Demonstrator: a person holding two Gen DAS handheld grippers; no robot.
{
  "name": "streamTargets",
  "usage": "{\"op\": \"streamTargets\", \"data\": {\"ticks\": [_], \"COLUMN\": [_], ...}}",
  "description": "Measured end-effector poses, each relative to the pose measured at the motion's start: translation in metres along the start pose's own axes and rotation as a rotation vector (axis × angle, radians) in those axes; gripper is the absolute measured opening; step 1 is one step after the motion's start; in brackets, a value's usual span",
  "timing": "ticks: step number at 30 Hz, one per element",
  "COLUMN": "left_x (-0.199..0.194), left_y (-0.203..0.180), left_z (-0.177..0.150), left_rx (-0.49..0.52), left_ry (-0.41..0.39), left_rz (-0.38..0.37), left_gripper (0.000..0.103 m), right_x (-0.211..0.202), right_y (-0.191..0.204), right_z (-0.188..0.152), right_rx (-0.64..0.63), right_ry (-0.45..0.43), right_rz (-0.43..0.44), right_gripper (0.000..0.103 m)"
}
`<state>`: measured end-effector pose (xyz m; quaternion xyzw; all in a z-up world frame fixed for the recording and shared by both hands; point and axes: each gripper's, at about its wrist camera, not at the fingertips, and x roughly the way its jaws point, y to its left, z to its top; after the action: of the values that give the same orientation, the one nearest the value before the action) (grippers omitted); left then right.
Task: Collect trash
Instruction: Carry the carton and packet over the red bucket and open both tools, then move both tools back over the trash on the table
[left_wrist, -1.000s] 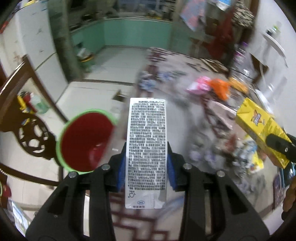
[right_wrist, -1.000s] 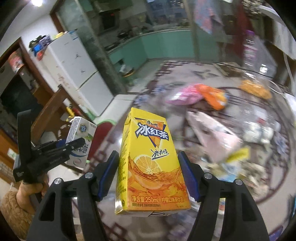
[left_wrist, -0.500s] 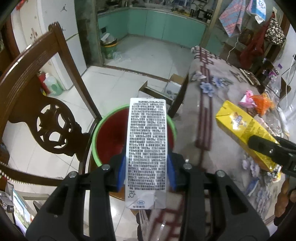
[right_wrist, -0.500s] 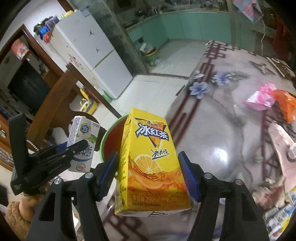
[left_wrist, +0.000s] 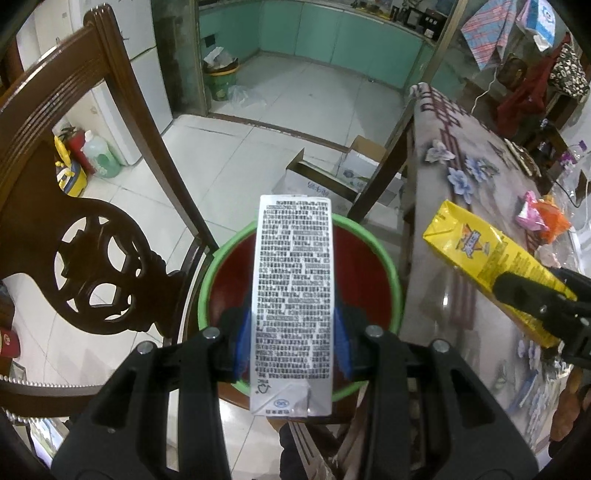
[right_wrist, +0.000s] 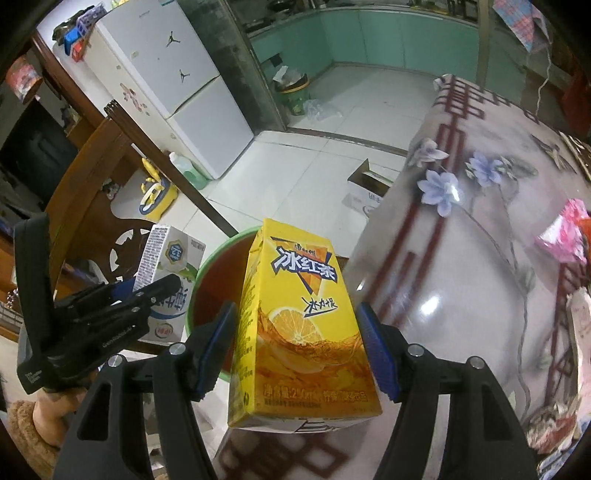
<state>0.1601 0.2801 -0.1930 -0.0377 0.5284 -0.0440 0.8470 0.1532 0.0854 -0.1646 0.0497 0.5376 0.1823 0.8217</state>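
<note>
1. While the left gripper (left_wrist: 291, 328) clamps its blue pads on the white milk carton (left_wrist: 291, 295), the carton hangs over the green-rimmed red bin (left_wrist: 391, 273) beside the wooden chair (left_wrist: 92, 258).
2. Right gripper (right_wrist: 299, 347) grips the yellow tea carton (right_wrist: 299, 325) upright, at the edge of the flowered table (right_wrist: 461, 258), just beside the bin.
3. 2 cartons held, neither inside the bin.

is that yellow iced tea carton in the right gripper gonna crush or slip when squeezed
The yellow iced tea carton keeps flat, straight walls between the right gripper pads, so it is probably fairly stiff. Its glossy printed skin might slip. It is likely light, perhaps empty, though the pictures cannot show that.
</note>
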Motion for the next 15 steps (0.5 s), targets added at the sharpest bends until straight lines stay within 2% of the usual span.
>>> {"op": "streamTargets", "data": {"ticks": [4, 6, 7, 8, 9, 10, 12, 15], "left_x": [0.014, 0.019, 0.021, 0.021, 0.02, 0.018, 0.016, 0.006], "left_y": [0.007, 0.008, 0.009, 0.009, 0.009, 0.008, 0.005, 0.001], "left_z": [0.005, 0.007, 0.008, 0.009, 0.01, 0.01, 0.012, 0.014], "left_rx": [-0.017, -0.021, -0.023, -0.023, -0.023, -0.021, -0.01, 0.002], "left_ry": [0.019, 0.024, 0.022, 0.019, 0.012, 0.001, -0.005, -0.027], "left_rz": [0.009, 0.024, 0.033, 0.037, 0.036, 0.04, 0.043, 0.042], "left_gripper": [0.036, 0.036, 0.045, 0.062, 0.068, 0.072, 0.072, 0.074], "right_x": [0.013, 0.018, 0.018, 0.018, 0.016, 0.013, 0.006, -0.014], "right_y": [0.003, 0.004, 0.004, 0.004, 0.003, 0.003, 0.002, -0.002], "right_z": [0.01, 0.013, 0.014, 0.016, 0.016, 0.016, 0.017, 0.013], "right_rx": [-0.023, -0.034, -0.036, -0.033, -0.031, -0.03, -0.03, -0.008], "right_ry": [0.016, 0.02, 0.015, 0.011, 0.003, -0.002, -0.014, -0.052], "right_rz": [-0.009, -0.007, -0.01, -0.015, -0.013, -0.015, -0.026, -0.033], "right_gripper": [0.059, 0.059, 0.061, 0.063, 0.065, 0.065, 0.066, 0.076]}}
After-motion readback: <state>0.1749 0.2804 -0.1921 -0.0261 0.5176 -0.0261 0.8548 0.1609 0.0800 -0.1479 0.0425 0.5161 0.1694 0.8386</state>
